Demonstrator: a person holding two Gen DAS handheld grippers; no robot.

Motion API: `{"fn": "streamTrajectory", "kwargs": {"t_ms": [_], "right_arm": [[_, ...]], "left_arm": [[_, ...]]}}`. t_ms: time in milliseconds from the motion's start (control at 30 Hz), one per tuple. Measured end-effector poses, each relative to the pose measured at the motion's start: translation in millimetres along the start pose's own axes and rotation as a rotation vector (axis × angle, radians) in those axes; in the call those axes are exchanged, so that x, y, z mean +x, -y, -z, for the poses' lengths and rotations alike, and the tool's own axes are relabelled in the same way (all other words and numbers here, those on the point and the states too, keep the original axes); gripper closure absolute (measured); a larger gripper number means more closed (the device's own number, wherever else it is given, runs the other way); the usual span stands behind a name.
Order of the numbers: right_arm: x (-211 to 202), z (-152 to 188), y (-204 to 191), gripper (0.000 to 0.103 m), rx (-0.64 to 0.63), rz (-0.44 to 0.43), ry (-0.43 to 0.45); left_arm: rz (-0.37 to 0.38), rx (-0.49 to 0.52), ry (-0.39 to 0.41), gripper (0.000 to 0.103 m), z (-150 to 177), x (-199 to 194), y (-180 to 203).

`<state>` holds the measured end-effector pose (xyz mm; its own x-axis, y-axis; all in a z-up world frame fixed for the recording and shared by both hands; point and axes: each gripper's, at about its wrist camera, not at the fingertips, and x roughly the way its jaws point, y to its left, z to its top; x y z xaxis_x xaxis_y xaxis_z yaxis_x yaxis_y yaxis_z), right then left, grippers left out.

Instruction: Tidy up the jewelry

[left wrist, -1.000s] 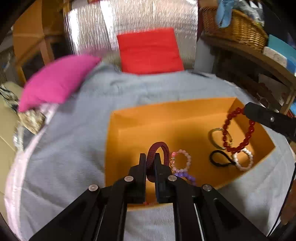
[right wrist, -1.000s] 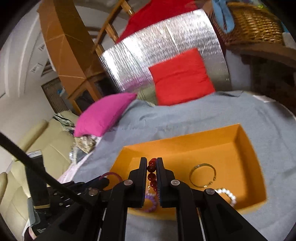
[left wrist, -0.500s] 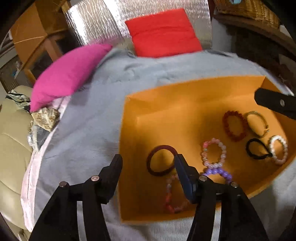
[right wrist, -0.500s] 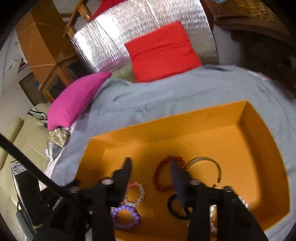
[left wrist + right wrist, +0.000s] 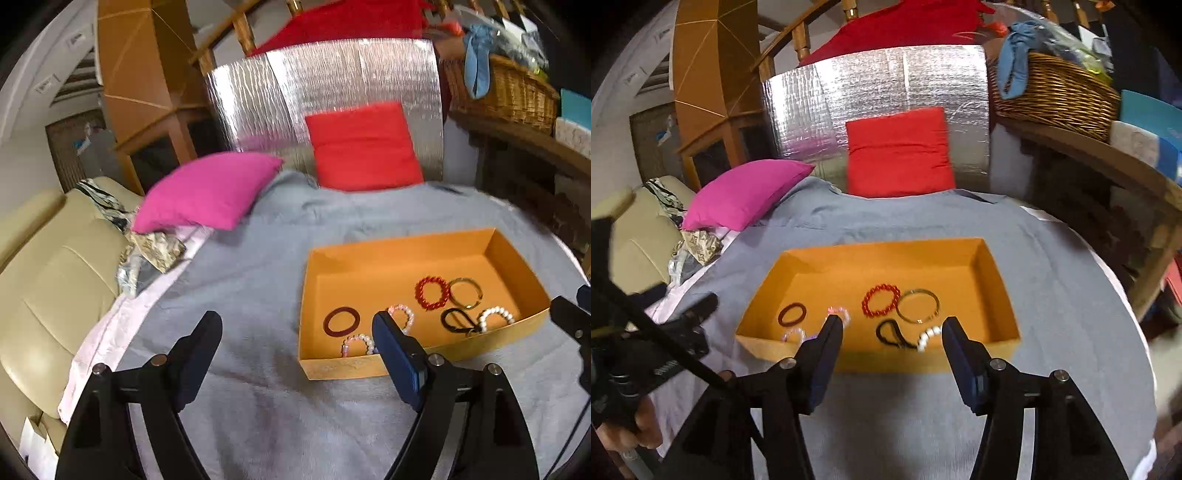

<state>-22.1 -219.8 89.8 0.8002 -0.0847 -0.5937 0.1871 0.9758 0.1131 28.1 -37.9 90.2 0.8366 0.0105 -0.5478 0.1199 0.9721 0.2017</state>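
An orange box (image 5: 402, 367) (image 5: 886, 360) lies on a grey blanket and holds several bracelets: a dark maroon ring (image 5: 341, 321) (image 5: 792, 314), a red bead bracelet (image 5: 432, 292) (image 5: 881, 300), a gold bangle (image 5: 465, 292) (image 5: 918, 305), a black hair tie (image 5: 456, 320) (image 5: 891, 333), a white pearl bracelet (image 5: 496, 318) (image 5: 929, 338) and pink bead bracelets (image 5: 402, 314) (image 5: 837, 314). My left gripper (image 5: 297, 330) is open and empty, in front of the box's left end. My right gripper (image 5: 892, 334) is open and empty, at the box's near wall.
A magenta pillow (image 5: 207, 192) and a red cushion (image 5: 364, 147) lie at the back of the blanket (image 5: 258, 280). A beige sofa (image 5: 44, 266) is to the left. A wicker basket (image 5: 1056, 94) sits on a wooden shelf to the right.
Both grippers let go of their bracelets into the box, opened wide and drew back. The maroon ring and the red bead bracelet now lie on the box floor.
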Motion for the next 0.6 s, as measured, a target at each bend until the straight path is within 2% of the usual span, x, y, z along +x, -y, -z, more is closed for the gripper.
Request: {"fn": "streamTrajectory", "kwargs": {"t_ms": [167,333,600], "right_arm": [[-14.3,4.3,-7.8,0.043,-0.004,0.075,0.040],[-5.7,4.6,-7.5,0.043,0.033,0.061,0.038],[15.4,6.5,-6.2,0.043,0.048,0.056,0.039]], "left_arm": [[0.014,-0.016,0.041,0.019,0.0,-13.9,-4.6],[0.017,-0.012,0.071,0.019,-0.6,-13.6,-5.5],[0.033,-0.006,0.058,0.019,-0.1,-1.1,-3.5]]}}
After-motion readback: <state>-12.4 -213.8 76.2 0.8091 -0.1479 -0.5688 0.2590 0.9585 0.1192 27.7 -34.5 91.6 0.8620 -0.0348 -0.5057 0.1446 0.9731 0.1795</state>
